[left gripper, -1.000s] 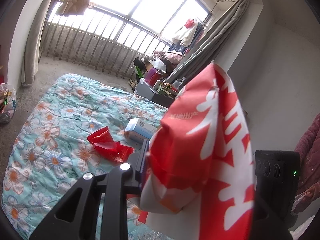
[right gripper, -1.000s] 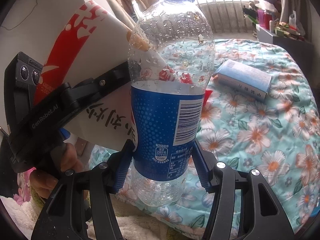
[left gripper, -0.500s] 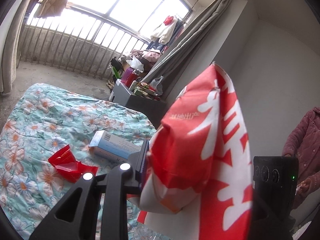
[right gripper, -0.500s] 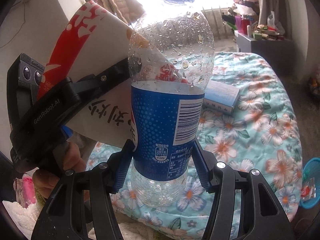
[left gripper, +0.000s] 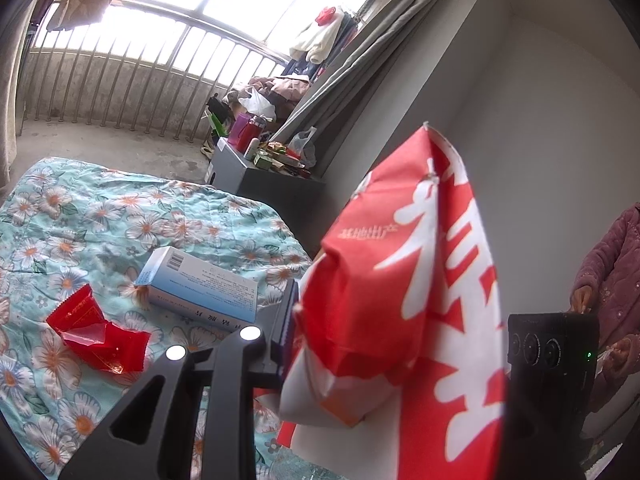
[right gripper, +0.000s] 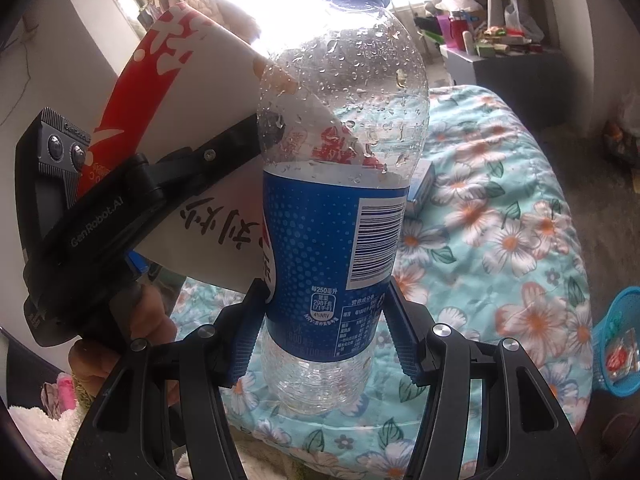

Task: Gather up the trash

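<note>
Left wrist view: the left tool (left gripper: 384, 320) pinches a red and white bag (left gripper: 404, 312), which stands up just ahead of it and hides the far finger; on the bed (left gripper: 120, 216) ahead and to the left lie a blue and white box (left gripper: 200, 288) and, nearer, a crumpled red wrapper (left gripper: 96, 336), the two near each other but apart.

Right wrist view: the right tool (right gripper: 320, 328) grips an upright plastic bottle (right gripper: 336, 200) by its blue label, one pad on each side; the bag sits just to its left, clamped in the left tool; a blue basket (right gripper: 616, 344) stands low at the far right, beside the bed.
</note>
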`<state>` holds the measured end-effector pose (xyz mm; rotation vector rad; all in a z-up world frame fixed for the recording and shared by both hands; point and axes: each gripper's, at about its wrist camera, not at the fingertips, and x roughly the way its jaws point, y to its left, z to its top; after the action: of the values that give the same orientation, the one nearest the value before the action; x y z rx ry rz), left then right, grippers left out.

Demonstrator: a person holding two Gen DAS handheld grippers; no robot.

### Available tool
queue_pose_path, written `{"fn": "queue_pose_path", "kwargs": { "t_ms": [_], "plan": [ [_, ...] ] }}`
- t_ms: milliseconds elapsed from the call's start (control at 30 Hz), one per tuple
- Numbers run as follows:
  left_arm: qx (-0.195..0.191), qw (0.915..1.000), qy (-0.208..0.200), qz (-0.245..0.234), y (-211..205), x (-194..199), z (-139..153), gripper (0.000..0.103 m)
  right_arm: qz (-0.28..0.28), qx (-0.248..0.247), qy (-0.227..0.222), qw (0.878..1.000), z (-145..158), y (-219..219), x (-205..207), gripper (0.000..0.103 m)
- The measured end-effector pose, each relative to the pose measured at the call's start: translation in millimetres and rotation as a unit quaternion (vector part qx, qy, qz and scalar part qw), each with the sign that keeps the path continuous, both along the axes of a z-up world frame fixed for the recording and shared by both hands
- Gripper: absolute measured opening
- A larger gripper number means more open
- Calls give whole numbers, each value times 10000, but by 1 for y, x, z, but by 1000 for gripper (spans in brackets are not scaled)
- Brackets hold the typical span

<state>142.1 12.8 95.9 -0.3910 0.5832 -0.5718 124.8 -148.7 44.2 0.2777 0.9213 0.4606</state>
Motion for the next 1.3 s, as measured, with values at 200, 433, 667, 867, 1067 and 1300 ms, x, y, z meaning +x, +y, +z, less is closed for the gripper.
{"fn": "queue_pose_path", "kwargs": {
  "t_ms": [200,433,667,867,1067,1300],
  "plan": [
    [92,9999,81,-74,-17,7,-5,25,-91,78,79,9999,-4,-13,0,55],
    [190,9996,151,-156,-32,14,-10,25,-171,171,158,9996,-8,-25,0,55],
    [283,9990,197,-271,-51,22,-13,25,-284,277,210,9990,-7,-37,0,55],
    [372,9982,239,-416,-72,35,-15,25,-447,412,218,9979,-10,-58,0,55],
    [503,9963,219,-669,-108,51,-16,25,-752,542,216,9955,-12,-87,2,55],
    [564,9938,214,-930,-152,74,-16,25,-1120,691,205,9911,-9,-122,6,55]
  ]
}}
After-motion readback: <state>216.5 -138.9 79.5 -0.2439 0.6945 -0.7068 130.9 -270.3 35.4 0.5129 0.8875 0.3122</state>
